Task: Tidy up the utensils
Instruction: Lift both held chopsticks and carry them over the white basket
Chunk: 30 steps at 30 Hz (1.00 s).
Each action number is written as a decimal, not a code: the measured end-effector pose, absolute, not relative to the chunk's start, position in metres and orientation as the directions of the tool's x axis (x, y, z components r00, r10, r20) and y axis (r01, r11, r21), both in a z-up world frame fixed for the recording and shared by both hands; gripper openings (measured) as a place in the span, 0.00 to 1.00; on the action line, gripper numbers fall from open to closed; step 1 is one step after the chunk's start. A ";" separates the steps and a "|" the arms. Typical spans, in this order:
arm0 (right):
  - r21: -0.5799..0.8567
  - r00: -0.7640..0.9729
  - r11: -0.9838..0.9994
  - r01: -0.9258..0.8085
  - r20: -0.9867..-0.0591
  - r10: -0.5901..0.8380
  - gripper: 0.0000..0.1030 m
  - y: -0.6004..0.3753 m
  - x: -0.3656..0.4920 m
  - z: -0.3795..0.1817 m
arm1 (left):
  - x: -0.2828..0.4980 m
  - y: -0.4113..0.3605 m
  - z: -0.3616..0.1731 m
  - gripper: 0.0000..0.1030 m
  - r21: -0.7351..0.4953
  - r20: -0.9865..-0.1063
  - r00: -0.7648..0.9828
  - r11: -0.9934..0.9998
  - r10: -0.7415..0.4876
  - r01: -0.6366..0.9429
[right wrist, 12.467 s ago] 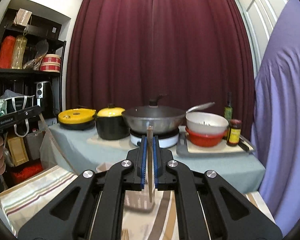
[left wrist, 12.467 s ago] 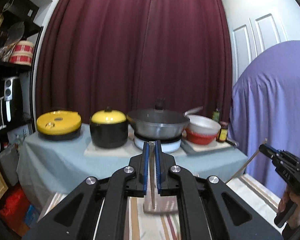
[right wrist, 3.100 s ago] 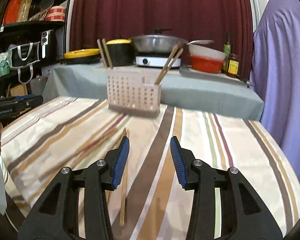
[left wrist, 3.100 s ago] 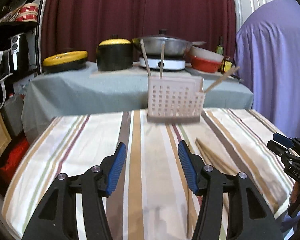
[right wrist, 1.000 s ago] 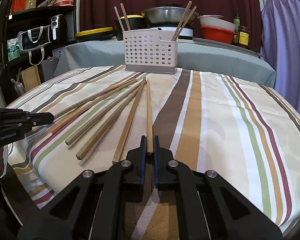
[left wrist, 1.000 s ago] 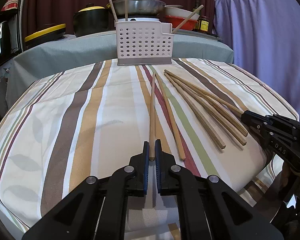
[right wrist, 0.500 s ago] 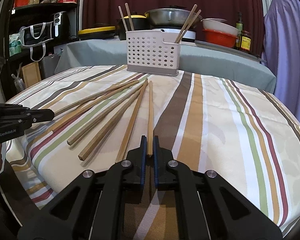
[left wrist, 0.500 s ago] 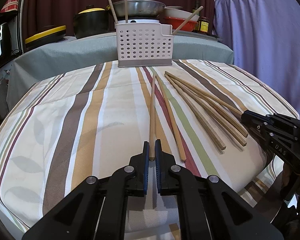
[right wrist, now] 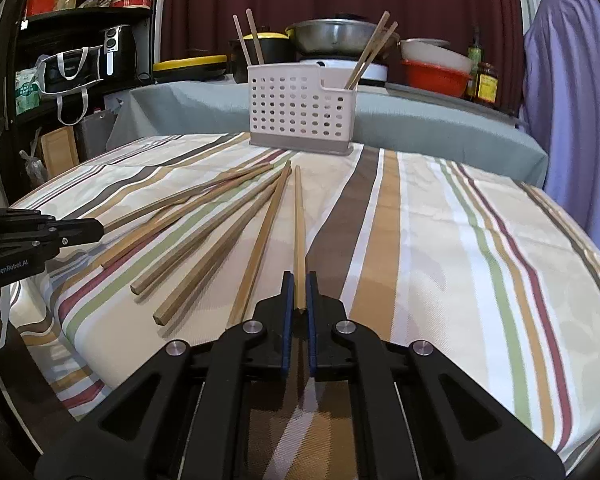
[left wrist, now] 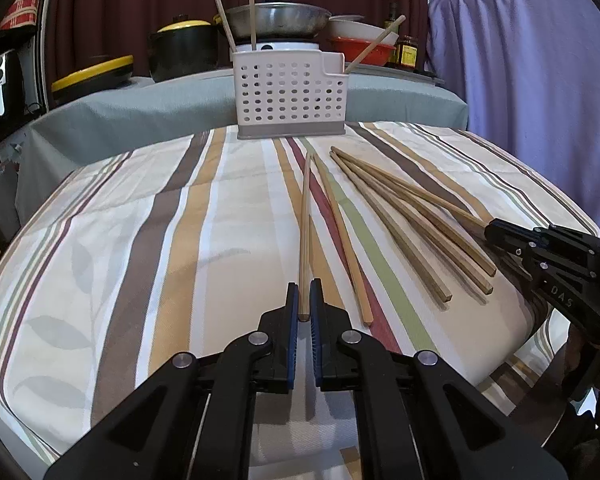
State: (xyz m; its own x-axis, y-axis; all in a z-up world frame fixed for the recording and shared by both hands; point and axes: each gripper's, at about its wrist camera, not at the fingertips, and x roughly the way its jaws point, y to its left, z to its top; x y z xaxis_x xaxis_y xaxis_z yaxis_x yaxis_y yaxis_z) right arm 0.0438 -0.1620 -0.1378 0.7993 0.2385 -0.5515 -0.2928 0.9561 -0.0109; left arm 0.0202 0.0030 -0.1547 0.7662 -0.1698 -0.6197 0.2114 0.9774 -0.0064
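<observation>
A white perforated utensil holder [left wrist: 290,94] stands at the far side of the striped tablecloth [left wrist: 140,240] with a few chopsticks upright in it; it also shows in the right wrist view [right wrist: 302,114]. My left gripper [left wrist: 304,294] is shut on the near end of a pale chopstick [left wrist: 305,216] that points at the holder. My right gripper [right wrist: 296,284] is shut on the near end of another chopstick [right wrist: 298,224]. Several loose chopsticks [left wrist: 400,220] lie fanned on the cloth between the two grippers, also in the right wrist view [right wrist: 204,232].
Behind the holder a grey-covered table [right wrist: 204,100] carries pots, a wok [right wrist: 340,36], bowls and bottles. A purple-draped shape [left wrist: 532,60] stands to the right. A dark shelf [right wrist: 72,32] with appliances and bags stands to the left. The table's near edge drops off under both grippers.
Both grippers stay shut on their chopsticks and have lifted slightly; the view of the holder has shifted a little. The loose chopsticks have not moved.
</observation>
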 end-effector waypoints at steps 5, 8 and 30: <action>-0.038 0.827 0.959 -0.282 -0.516 0.223 0.06 -0.163 0.039 -0.123 | 0.017 0.005 -0.143 0.06 0.019 -0.581 0.799 0.980 -0.152 0.200; -0.047 0.846 0.961 -0.273 -0.488 0.216 0.06 -0.164 0.037 -0.109 | 0.014 0.006 -0.133 0.06 0.022 -0.554 0.819 0.981 -0.148 0.192; -0.049 0.934 0.974 -0.220 -0.298 0.196 0.06 -0.177 0.024 -0.015 | 0.002 0.023 -0.025 0.06 0.009 -0.286 0.946 0.987 -0.150 0.159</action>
State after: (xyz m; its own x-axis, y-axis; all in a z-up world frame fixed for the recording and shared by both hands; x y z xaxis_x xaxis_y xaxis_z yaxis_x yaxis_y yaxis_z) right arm 0.0243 -0.1766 -0.0148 0.9340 0.1963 -0.2984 -0.2205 0.9742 -0.0492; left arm 0.0016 0.0231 -0.0254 0.9465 -0.1502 -0.2856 0.1592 0.9872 0.0085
